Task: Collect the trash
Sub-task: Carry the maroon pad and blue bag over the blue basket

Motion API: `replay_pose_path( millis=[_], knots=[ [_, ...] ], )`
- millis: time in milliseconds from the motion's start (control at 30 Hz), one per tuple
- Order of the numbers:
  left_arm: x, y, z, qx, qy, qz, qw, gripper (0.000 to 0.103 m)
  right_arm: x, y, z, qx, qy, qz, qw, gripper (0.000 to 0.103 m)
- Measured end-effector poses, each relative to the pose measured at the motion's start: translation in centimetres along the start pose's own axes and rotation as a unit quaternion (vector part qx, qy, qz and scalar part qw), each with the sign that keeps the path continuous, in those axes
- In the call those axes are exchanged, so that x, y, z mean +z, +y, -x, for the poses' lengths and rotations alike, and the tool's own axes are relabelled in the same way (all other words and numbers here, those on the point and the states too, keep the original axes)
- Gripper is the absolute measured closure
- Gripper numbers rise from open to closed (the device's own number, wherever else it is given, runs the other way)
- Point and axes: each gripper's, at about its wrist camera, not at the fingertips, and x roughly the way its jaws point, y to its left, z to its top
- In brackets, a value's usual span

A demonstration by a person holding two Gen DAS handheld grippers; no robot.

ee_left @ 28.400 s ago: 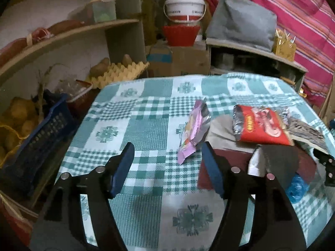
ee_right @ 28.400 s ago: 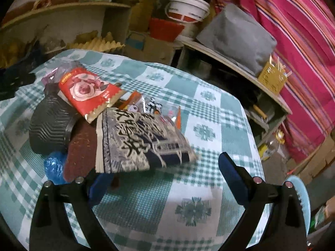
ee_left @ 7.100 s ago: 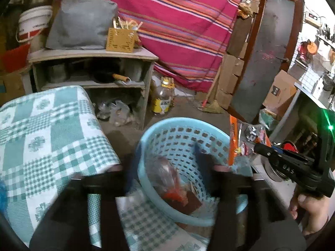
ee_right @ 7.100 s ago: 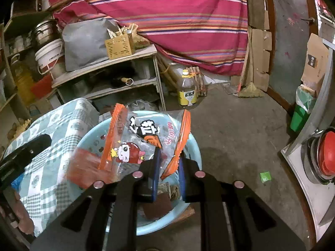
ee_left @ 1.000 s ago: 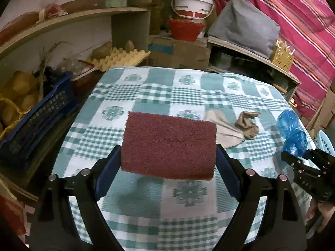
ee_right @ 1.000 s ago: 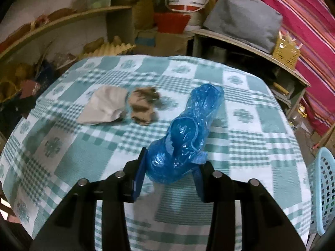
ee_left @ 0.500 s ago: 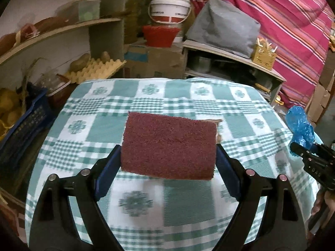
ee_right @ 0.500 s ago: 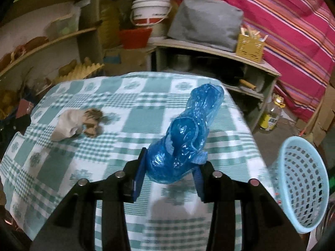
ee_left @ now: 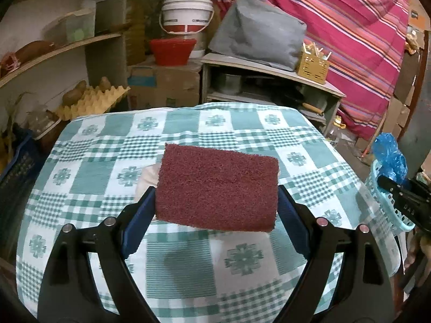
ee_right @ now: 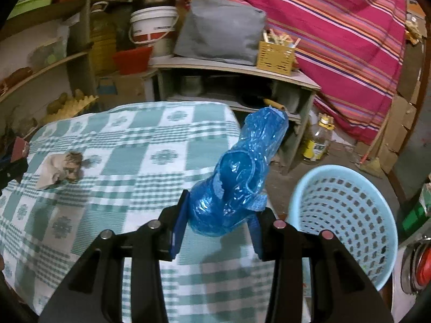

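My left gripper (ee_left: 215, 212) is shut on a dark red scouring pad (ee_left: 216, 188), held flat above the green checked tablecloth (ee_left: 188, 263). In the right wrist view my right gripper (ee_right: 218, 224) is shut on a crumpled blue plastic bag (ee_right: 239, 177) over the table's right edge. The same blue plastic bag (ee_left: 389, 157) shows at the far right of the left wrist view. A light blue trash basket (ee_right: 344, 215) stands on the floor to the right of the table. A crumpled brownish paper (ee_right: 59, 171) lies on the cloth at the left, mostly hidden behind the pad in the left wrist view.
Behind the table stands a low shelf (ee_right: 234, 67) with a grey bag (ee_right: 221, 29) and a yellow box (ee_right: 276, 52). A white bucket (ee_left: 186, 13) and a red bowl (ee_left: 172, 51) sit further left. An oil bottle (ee_right: 317, 140) stands on the floor by the striped curtain (ee_right: 336, 27).
Both grippers have swung to the right across the table with their loads. The basket has come into the right wrist view and grown nearer. The paper has slid behind the pad.
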Motion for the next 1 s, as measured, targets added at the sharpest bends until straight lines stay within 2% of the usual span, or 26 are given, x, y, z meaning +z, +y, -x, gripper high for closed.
replay_pose_path(
  millis=[467, 867, 1000],
  knots=[
    [0.1, -4.8, -0.8, -0.021, 0.0, -0.022, 0.9995, 0.018, -0.9, -6.7, 1.1, -0.037, -0.004, -0.043, 0.998, 0.062],
    [0.1, -11.0, -1.7, -0.054, 0.0, -0.048, 0.9974, 0.018, -2.6, -13.4, 2.4, -0.056, -0.01, -0.081, 0.995, 0.062],
    [0.4, -13.5, -1.8, -0.066, -0.008, -0.059, 0.9961, 0.018, -2.3, -15.4, 3.1, -0.058, -0.021, -0.076, 0.995, 0.062]
  ],
)
